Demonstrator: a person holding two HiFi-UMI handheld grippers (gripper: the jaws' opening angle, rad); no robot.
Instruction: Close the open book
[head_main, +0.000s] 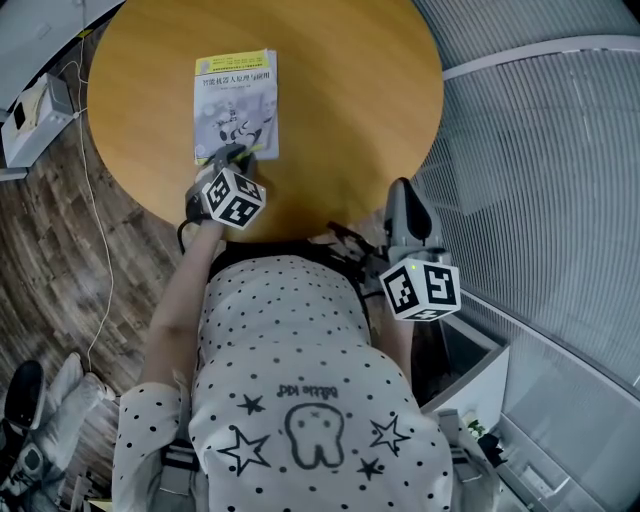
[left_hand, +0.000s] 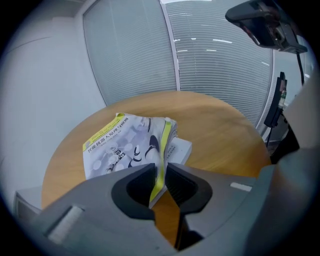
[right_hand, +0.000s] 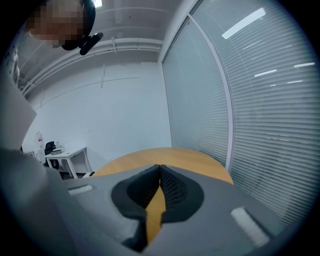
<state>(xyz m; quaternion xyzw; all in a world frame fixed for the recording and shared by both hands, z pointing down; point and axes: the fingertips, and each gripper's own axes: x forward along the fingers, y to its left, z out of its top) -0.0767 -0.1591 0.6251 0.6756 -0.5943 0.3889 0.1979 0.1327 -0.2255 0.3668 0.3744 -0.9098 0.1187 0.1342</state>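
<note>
Upper left, head view: book (head_main: 236, 105) nearly shut, cover slightly raised. Left gripper (left_hand: 160, 172) jaws loosely apart round cover edge. Right gripper (right_hand: 160, 172) jaws together, empty.

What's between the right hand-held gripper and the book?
Only bare table separates the right hand-held gripper from the book, as the head view shows.

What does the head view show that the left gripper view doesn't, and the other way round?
Only the head view: the right gripper near the table's edge, and the person's dotted shirt. Only the left gripper view: the left gripper with its jaws slightly apart and the book's yellow cover edge standing between them. Both: the book lying on the round wooden table.
</note>
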